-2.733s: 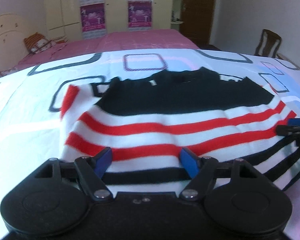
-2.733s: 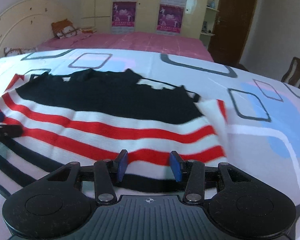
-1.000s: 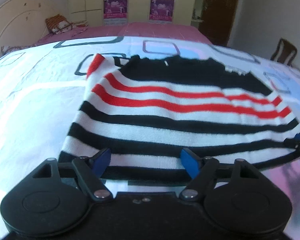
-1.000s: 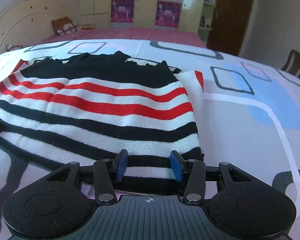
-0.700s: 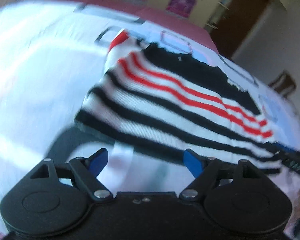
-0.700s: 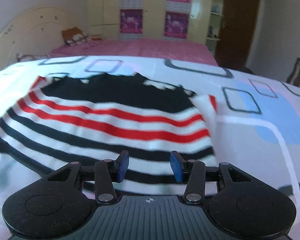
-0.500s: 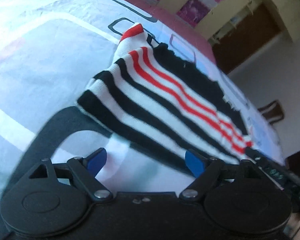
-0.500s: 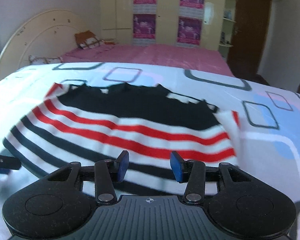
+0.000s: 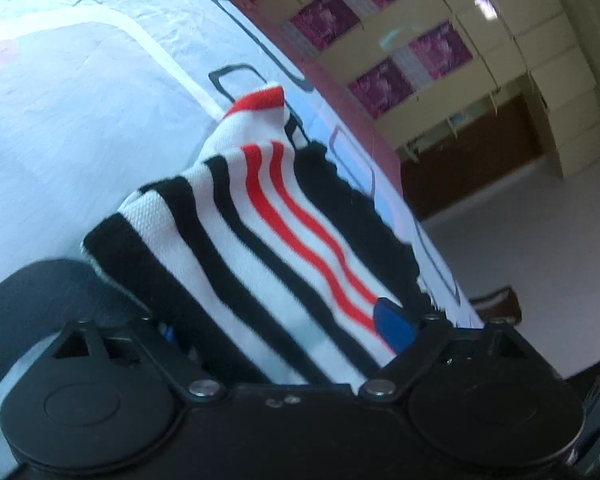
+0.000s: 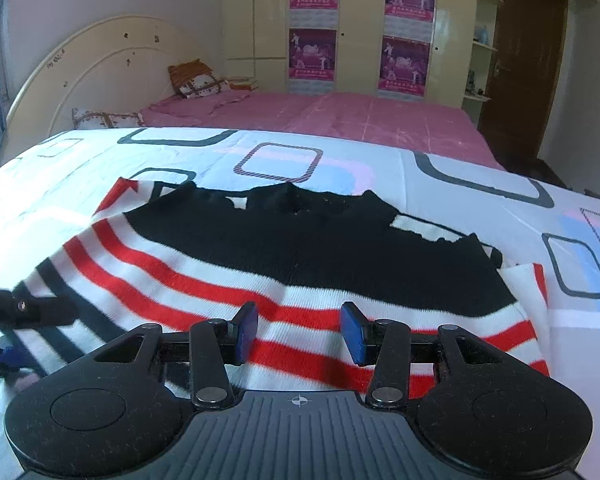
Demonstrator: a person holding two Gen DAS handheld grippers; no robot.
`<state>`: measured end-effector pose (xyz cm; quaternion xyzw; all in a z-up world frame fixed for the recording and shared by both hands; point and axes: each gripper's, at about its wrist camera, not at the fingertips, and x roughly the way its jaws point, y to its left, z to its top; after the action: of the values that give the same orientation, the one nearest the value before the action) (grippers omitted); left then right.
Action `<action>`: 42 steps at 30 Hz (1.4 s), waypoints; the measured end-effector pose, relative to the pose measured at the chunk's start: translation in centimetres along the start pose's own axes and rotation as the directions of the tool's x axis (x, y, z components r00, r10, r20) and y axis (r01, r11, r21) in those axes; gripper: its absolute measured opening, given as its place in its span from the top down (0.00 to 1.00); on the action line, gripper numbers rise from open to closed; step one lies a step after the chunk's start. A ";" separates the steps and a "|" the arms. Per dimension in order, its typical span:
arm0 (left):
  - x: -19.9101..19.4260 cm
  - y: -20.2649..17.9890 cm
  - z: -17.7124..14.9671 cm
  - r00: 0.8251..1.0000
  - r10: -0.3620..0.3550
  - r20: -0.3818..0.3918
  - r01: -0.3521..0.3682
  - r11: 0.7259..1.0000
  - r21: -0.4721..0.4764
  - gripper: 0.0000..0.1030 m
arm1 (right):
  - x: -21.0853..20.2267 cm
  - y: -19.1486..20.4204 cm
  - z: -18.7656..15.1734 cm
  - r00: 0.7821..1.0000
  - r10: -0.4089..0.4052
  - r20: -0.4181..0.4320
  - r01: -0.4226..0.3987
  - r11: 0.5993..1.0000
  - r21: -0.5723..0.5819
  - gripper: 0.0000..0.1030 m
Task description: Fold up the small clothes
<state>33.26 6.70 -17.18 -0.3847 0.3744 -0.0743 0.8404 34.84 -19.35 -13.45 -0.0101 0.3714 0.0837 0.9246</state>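
Striped sweater (image 10: 300,264) laid on patterned bedspread (image 10: 460,184) | left gripper (image 9: 284,324) closing, hem between wide jaws | right gripper (image 10: 298,334) half-open, unclamped above stripes | risk: hem slipped, fold skewed.

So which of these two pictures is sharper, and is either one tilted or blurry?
Right wrist view: level and mostly sharp, though the striped sweater smears slightly near the fingers. Left wrist view: strongly tilted, the wardrobe slanting, the bedsheet soft; fisheye bending in both.
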 end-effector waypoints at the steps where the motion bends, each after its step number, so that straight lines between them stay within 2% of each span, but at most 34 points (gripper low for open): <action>1: 0.2 0.0 0.1 1.000 0.001 0.012 -0.001 1.000 -0.001 0.22 | 0.3 0.1 0.0 1.000 -0.002 -0.002 0.002 1.000 -0.004 0.56; 4: 1.0 0.2 0.5 0.999 -0.002 0.040 0.003 1.000 -0.018 0.32 | 1.7 0.3 -0.6 0.999 -0.022 -0.030 0.021 0.999 -0.033 0.56; 6: 1.3 0.3 0.7 0.998 0.011 0.054 -0.010 1.000 -0.015 0.48 | 2.8 0.3 -1.3 0.998 -0.027 -0.056 0.025 0.999 -0.039 0.56; 9: 1.5 0.9 0.9 0.998 0.025 0.062 -0.022 0.999 -0.045 0.66 | 2.8 0.4 -1.1 0.998 -0.036 -0.051 0.034 0.999 -0.040 0.56; 15: 1.0 0.9 1.0 0.997 0.033 0.069 -0.029 0.998 -0.057 0.76 | 3.3 0.6 -1.8 0.998 -0.050 -0.034 0.048 0.997 -0.062 0.56; 21: -0.4 -1.4 0.9 0.993 0.033 0.110 -0.037 0.999 0.039 0.80 | 3.2 0.4 -1.7 0.998 -0.047 -0.038 0.045 0.998 -0.053 0.56; 33: -1.5 -7.7 0.8 0.988 -0.044 0.146 0.013 0.979 0.206 0.82 | 2.0 -0.7 -1.1 0.999 -0.040 -0.023 0.040 0.999 -0.025 0.56; 38: -0.6 -12.5 -0.3 0.987 -0.110 0.119 0.063 0.938 0.341 0.82 | -0.6 -3.5 -1.1 0.999 -0.046 0.020 0.045 0.998 0.053 0.56; 42: 1.2 -16.9 -2.7 0.983 -0.174 0.055 0.128 0.871 0.475 0.82 | -2.9 -6.9 -1.8 0.997 -0.072 0.029 0.067 0.990 0.127 0.56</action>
<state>34.98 -7.09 -7.16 -0.2012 0.2734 -0.2097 0.9169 32.69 -26.76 -13.11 0.0369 0.3599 0.0279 0.9318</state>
